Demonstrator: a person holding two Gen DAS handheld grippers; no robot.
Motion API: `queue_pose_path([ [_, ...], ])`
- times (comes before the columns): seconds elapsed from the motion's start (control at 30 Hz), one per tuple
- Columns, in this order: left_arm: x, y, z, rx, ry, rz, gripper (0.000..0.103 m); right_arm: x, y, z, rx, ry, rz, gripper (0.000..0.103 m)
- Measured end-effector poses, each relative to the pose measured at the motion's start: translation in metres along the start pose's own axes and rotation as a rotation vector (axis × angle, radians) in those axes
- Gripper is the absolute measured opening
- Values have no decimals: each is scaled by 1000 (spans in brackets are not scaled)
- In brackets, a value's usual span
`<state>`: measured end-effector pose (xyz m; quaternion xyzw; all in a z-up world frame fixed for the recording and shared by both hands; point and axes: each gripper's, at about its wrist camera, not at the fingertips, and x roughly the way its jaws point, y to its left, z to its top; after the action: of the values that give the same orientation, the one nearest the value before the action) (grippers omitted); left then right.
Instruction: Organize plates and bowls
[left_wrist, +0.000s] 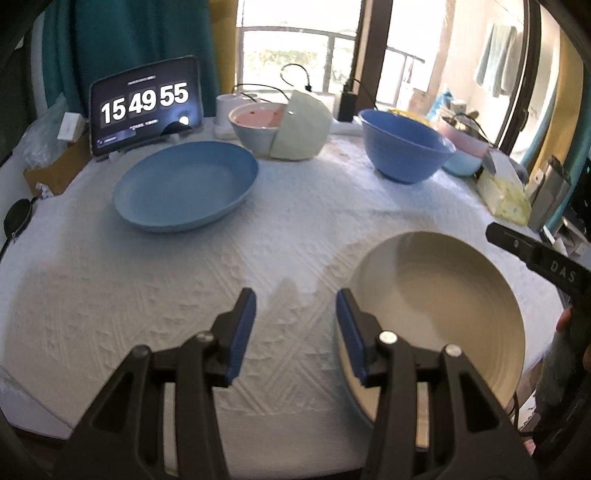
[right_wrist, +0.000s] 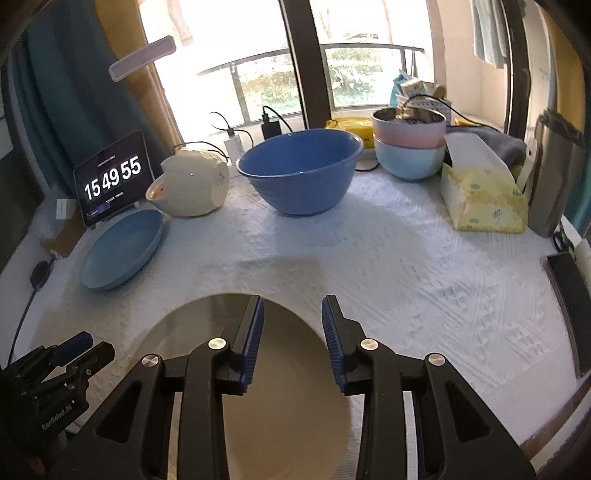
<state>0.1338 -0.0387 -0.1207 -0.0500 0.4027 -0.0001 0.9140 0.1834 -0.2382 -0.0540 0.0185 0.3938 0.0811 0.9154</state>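
Beige plate (left_wrist: 436, 306) sits at the near edge of the bench (left_wrist: 295, 229), on a white textured cloth, empty. Both tools hang over it from opposite sides.

Left tool (left_wrist: 295, 328): jaws part-open, nothing between the pads, only cloth shows in the gap. Its right finger (left_wrist: 351, 332) overlaps the plate's left rim in the left wrist view; can't tell whether it touches or sits just above. Not gripping.

Right tool (right_wrist: 293, 339): jaws part-open, a bit narrower than the left. Plate's far-right rim passes through the gap, but the pads stand clear of it on both sides, so no grip. In the left wrist view only its black body pokes in from the right edge, just beside the plate.

Rest of the crockery is well apart, at the back of the bench:
- blue plate (left_wrist: 184, 186) back left, flat, in front of a tablet (left_wrist: 146, 107) showing a clock
- pink-lined bowl (left_wrist: 258, 123) behind it, with a pale green bowl (left_wrist: 303, 127) tipped on its side against it
- large blue bowl (right_wrist: 299, 170) back centre, upright
- pink bowl (right_wrist: 410, 127) stacked in a light blue bowl (right_wrist: 410, 162), back right
- tissue box (right_wrist: 484, 199) just right of that stack
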Motion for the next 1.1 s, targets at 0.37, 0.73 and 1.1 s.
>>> queue_pose_path([
  [0.37, -6, 57, 13, -88, -41, 24, 48, 5, 51, 14, -67, -4, 3, 35],
  [0.73, -5, 105, 24, -162, -85, 37, 60, 20, 97, 25, -140, 22, 12, 35],
  [1.1, 0, 144, 39, -197, -116, 76, 60, 41, 136, 34, -190, 46, 36, 35],
])
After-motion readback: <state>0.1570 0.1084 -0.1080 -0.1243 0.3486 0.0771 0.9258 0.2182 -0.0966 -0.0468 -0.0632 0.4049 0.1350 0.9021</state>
